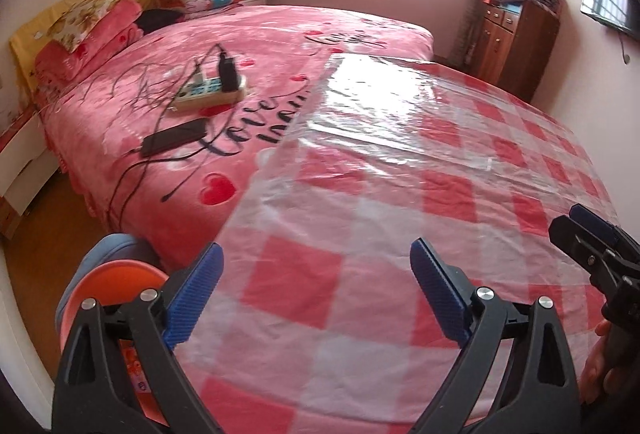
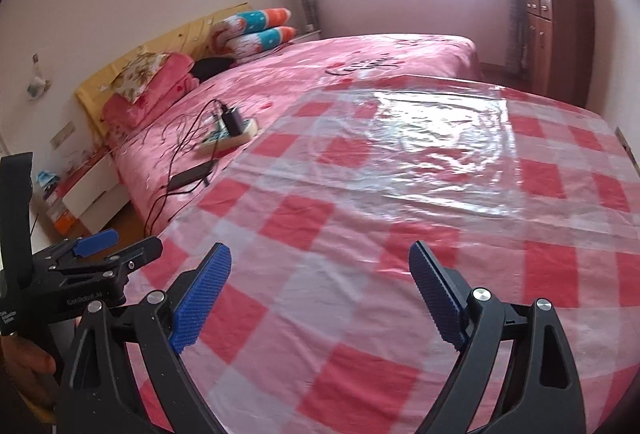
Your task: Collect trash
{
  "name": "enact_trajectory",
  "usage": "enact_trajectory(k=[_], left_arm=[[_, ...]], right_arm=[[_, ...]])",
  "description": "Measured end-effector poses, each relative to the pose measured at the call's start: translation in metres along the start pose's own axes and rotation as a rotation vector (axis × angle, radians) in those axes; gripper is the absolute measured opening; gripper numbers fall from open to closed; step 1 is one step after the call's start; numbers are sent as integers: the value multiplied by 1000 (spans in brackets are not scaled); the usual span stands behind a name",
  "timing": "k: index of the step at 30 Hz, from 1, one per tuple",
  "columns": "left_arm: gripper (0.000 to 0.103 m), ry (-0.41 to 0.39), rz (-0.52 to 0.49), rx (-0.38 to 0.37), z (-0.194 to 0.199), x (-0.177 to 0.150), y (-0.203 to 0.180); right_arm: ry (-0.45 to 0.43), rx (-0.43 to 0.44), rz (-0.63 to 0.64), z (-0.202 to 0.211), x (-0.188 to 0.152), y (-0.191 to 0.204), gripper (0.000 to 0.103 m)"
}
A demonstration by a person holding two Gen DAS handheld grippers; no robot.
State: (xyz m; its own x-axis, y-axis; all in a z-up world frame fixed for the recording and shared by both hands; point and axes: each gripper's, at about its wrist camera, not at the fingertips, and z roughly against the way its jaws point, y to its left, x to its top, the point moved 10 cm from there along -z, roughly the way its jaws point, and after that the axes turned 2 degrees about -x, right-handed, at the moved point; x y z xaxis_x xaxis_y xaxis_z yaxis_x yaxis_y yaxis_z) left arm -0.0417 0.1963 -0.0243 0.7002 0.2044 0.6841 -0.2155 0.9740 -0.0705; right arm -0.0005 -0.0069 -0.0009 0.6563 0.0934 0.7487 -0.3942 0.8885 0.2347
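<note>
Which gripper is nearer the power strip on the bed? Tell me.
Left. The left gripper hangs over the checkered table's bed-side edge, the power strip ahead-left. The right gripper is beyond it, farther from the bed.

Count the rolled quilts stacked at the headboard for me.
2: the upper quilt lies on the lower quilt, against the headboard near the window corner. Others may be hidden behind.

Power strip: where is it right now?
In both wrist views the power strip lies on the pink bedspread, left of the checked plastic-covered table, with a black adapter plugged in and a black power bank nearer the camera.
</note>
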Motion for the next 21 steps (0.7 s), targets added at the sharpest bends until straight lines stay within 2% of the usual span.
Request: enact_trajectory(k=[13, 21], left_arm=[[95, -6, -72, -60, -15, 15, -73], [96, -29, -111, -65, -21, 28, -112]], right_arm=[[-75, -127, -44, 24, 11, -61, 89], [-132, -197, -74, 41, 17, -95, 89]])
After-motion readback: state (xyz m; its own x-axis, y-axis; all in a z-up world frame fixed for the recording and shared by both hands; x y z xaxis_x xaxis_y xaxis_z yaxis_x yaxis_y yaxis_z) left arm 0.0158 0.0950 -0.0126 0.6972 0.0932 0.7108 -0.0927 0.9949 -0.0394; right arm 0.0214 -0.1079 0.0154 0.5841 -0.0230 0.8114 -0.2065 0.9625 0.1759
